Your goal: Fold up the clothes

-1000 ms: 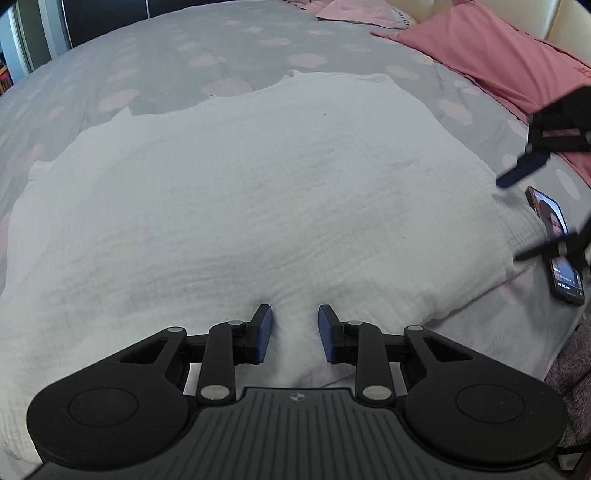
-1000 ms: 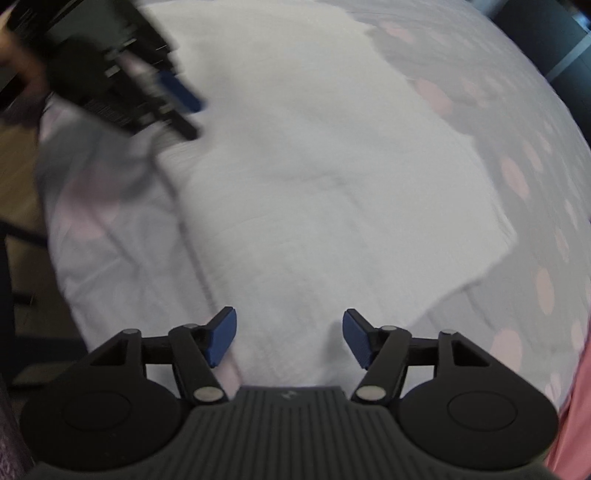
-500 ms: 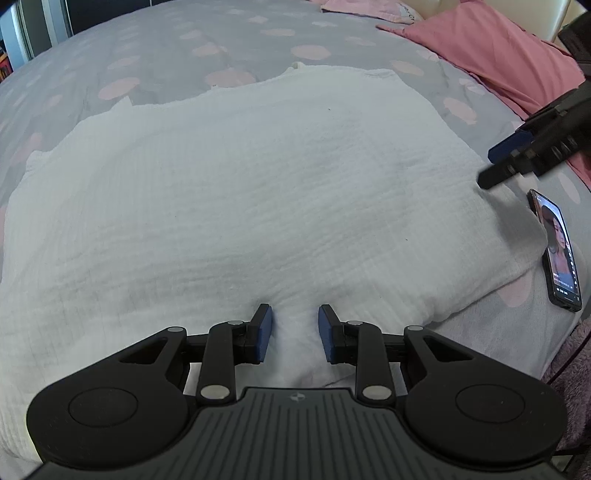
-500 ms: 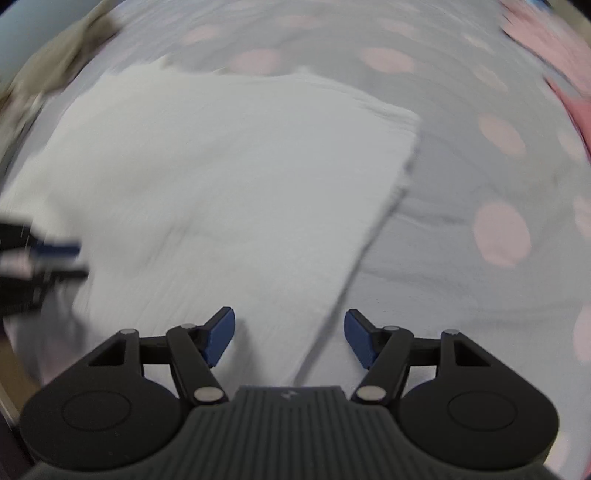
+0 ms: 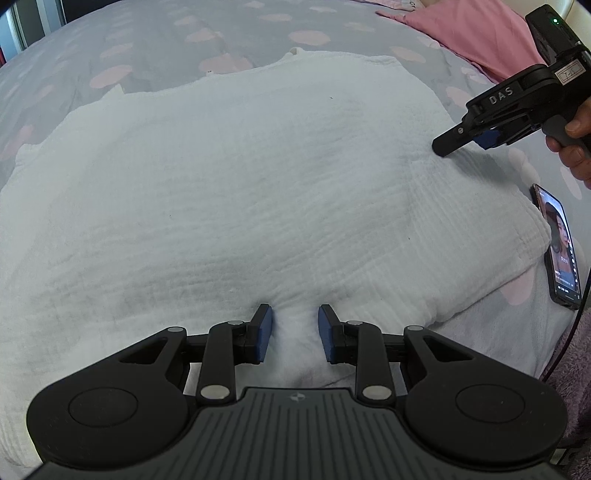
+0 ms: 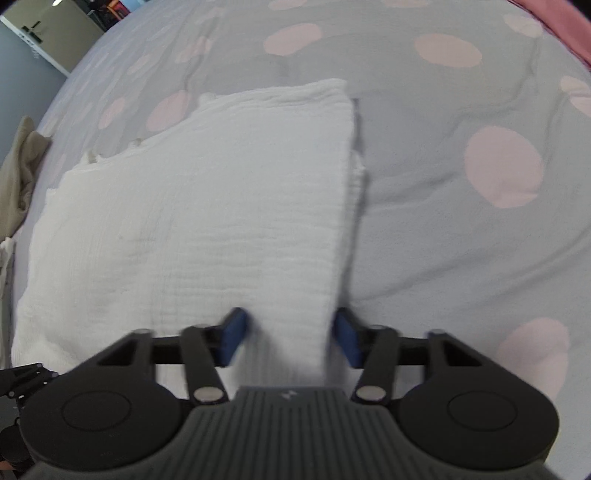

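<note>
A white crinkled cloth (image 5: 258,184) lies spread over the bed. My left gripper (image 5: 295,332) sits at its near edge, shut on a pinched ridge of the fabric. In the left wrist view my right gripper (image 5: 454,142), held by a hand (image 5: 572,147), points down at the cloth's right side. Its own view shows the cloth (image 6: 221,203) with its folded right edge running between the fingers of the right gripper (image 6: 291,336). The jaws are closing, and the blue pads (image 6: 232,332) still stand a little off the fabric.
The bedspread (image 6: 443,147) is grey with pink dots. A lit phone (image 5: 559,247) lies just right of the cloth, with a black cable (image 5: 576,325) below it. A pink pillow (image 5: 472,33) is at the far right. A beige garment (image 6: 18,177) lies at the bed's left edge.
My right gripper swung round and came down over the cloth's right edge, and its jaws have narrowed around that edge. The left gripper has kept its hold and place.
</note>
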`<state>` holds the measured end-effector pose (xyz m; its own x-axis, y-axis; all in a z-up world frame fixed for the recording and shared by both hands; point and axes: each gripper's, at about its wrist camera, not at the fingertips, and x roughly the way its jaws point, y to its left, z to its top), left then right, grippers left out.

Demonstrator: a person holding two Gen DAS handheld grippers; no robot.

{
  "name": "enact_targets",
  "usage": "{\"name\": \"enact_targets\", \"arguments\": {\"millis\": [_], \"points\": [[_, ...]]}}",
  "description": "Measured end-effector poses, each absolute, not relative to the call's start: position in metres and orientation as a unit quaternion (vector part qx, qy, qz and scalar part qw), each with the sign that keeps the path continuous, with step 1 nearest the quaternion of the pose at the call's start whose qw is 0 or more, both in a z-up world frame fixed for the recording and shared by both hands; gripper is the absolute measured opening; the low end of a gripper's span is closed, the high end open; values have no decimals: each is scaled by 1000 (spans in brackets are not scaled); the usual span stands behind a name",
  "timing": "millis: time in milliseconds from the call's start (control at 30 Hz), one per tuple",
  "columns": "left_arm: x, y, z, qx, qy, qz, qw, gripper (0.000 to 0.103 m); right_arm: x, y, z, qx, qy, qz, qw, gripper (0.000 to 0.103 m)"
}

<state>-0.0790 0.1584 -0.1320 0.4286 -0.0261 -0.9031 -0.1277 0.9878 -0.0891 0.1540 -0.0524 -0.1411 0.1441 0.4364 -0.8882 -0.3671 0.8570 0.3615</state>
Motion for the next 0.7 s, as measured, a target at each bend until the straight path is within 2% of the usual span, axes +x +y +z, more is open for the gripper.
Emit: {"name": "enact_targets", "arguments": {"millis": [167,367,700], "points": [[-80,158,-130,-73,531,30,843,25,149,-45,-132,34,590,263,763,11],[-85,162,-126,-85,520,26,850,25,144,-42,-99,84,561,276,776,10],[-107,208,-90,-125,477,75,866,25,112,12,-44,76,516,328,787,10]]}}
